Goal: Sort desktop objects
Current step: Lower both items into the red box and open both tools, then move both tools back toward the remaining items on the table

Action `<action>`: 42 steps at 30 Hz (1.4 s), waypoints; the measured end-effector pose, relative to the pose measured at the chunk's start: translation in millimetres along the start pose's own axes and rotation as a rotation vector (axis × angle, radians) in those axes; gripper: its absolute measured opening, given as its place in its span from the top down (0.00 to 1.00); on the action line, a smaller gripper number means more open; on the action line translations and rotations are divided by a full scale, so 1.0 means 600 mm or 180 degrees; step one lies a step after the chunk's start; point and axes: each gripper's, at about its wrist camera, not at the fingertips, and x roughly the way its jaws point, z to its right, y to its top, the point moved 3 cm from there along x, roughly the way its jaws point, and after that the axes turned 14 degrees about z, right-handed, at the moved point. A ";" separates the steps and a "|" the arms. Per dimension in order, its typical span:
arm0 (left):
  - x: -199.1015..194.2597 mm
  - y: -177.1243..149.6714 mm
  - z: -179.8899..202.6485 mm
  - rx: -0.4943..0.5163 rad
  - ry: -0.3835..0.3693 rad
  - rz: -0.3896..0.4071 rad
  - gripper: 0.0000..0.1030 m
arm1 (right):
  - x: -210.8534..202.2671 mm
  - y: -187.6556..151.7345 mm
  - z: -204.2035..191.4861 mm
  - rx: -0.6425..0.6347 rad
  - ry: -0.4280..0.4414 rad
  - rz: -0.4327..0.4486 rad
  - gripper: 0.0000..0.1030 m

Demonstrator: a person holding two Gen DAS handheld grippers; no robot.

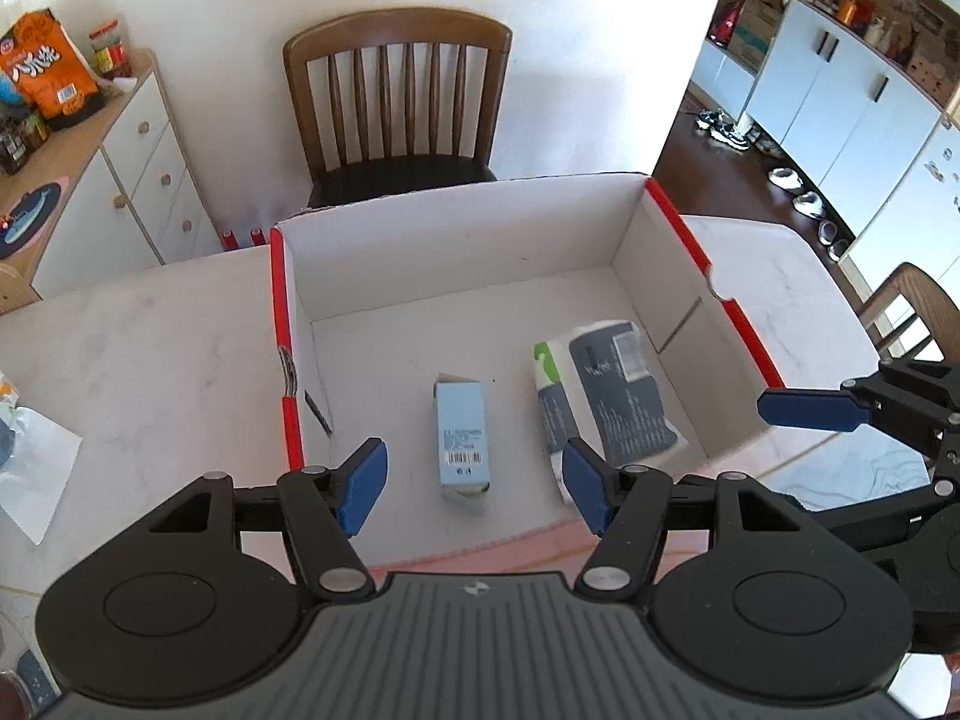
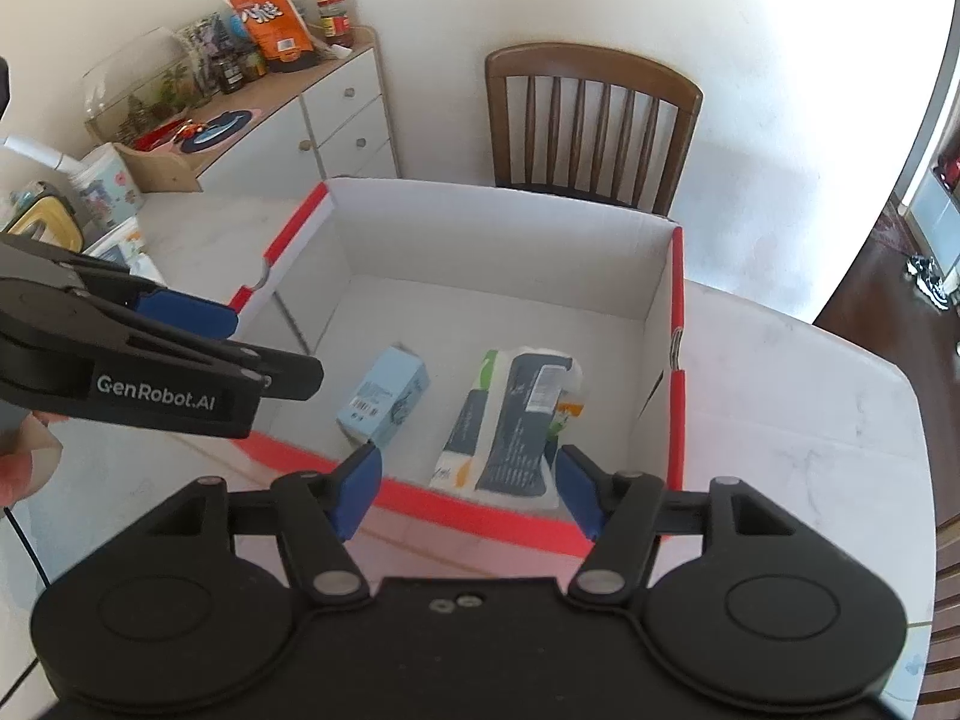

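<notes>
A red-and-white cardboard box (image 1: pixel 294 300) stands open on the white marble table (image 1: pixel 150 336); it also shows in the right wrist view (image 2: pixel 675 312). Inside lie a small light-blue carton (image 1: pixel 461 438) (image 2: pixel 384 399) and a grey-and-white tissue pack (image 1: pixel 606 402) (image 2: pixel 516 426). My left gripper (image 1: pixel 474 486) is open and empty above the box's near edge, over the carton. My right gripper (image 2: pixel 468 492) is open and empty above the near wall, over the tissue pack. The right gripper's blue fingertip (image 1: pixel 804 411) shows at the left view's right edge.
A wooden chair (image 1: pixel 399 102) stands behind the box. A white sideboard (image 1: pixel 144 168) with snack bags and jars is at the left. Paper and packets (image 1: pixel 24 468) lie on the table's left. A second chair (image 1: pixel 912 312) is at the right.
</notes>
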 end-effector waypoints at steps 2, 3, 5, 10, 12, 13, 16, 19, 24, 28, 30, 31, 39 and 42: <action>-0.014 -0.004 0.003 0.0026 -0.0008 0.0023 0.38 | -0.011 -0.004 -0.005 -0.0030 0.0008 0.0003 0.37; -0.022 -0.006 0.004 0.0037 -0.0010 0.0037 0.37 | -0.017 -0.006 -0.007 -0.0042 0.0009 0.0006 0.37; -0.039 -0.011 0.008 0.0066 -0.0012 0.0084 0.35 | -0.028 -0.010 -0.010 -0.0061 0.0011 0.0013 0.36; -0.078 -0.029 0.018 0.0146 -0.0080 0.0142 0.27 | -0.058 -0.023 -0.011 -0.0075 0.0017 0.0048 0.31; -0.095 -0.038 0.022 0.0162 -0.0109 0.0173 0.24 | -0.067 -0.030 -0.009 -0.0077 0.0023 0.0056 0.28; -0.102 -0.043 0.022 0.0161 -0.0121 0.0183 0.22 | -0.072 -0.033 -0.008 -0.0075 0.0024 0.0060 0.28; -0.121 -0.057 0.021 0.0117 -0.0132 0.0243 0.17 | -0.084 -0.045 -0.005 -0.0074 0.0012 0.0058 0.26; -0.136 -0.079 0.017 0.0044 -0.0204 0.0246 0.08 | -0.093 -0.061 -0.002 -0.0070 0.0008 0.0046 0.25; -0.161 -0.126 0.011 -0.0038 -0.0286 0.0232 0.00 | -0.109 -0.089 0.001 -0.0062 -0.0002 0.0036 0.25; -0.182 -0.172 -0.001 -0.0117 -0.0325 0.0196 0.00 | -0.121 -0.111 -0.002 -0.0082 -0.0004 0.0055 0.24; -0.194 -0.192 -0.007 -0.0149 -0.0319 0.0208 0.00 | -0.124 -0.123 -0.004 -0.0079 -0.0011 0.0059 0.24; -0.200 -0.204 -0.011 -0.0175 -0.0311 0.0212 0.00 | -0.126 -0.128 -0.006 -0.0087 -0.0016 0.0065 0.24; -0.240 -0.289 -0.029 -0.0219 -0.0295 0.0261 0.00 | -0.129 -0.169 -0.021 -0.0183 -0.0052 0.0108 0.24; -0.252 -0.319 -0.034 -0.0197 -0.0297 0.0273 0.00 | -0.125 -0.182 -0.024 -0.0208 -0.0082 0.0091 0.24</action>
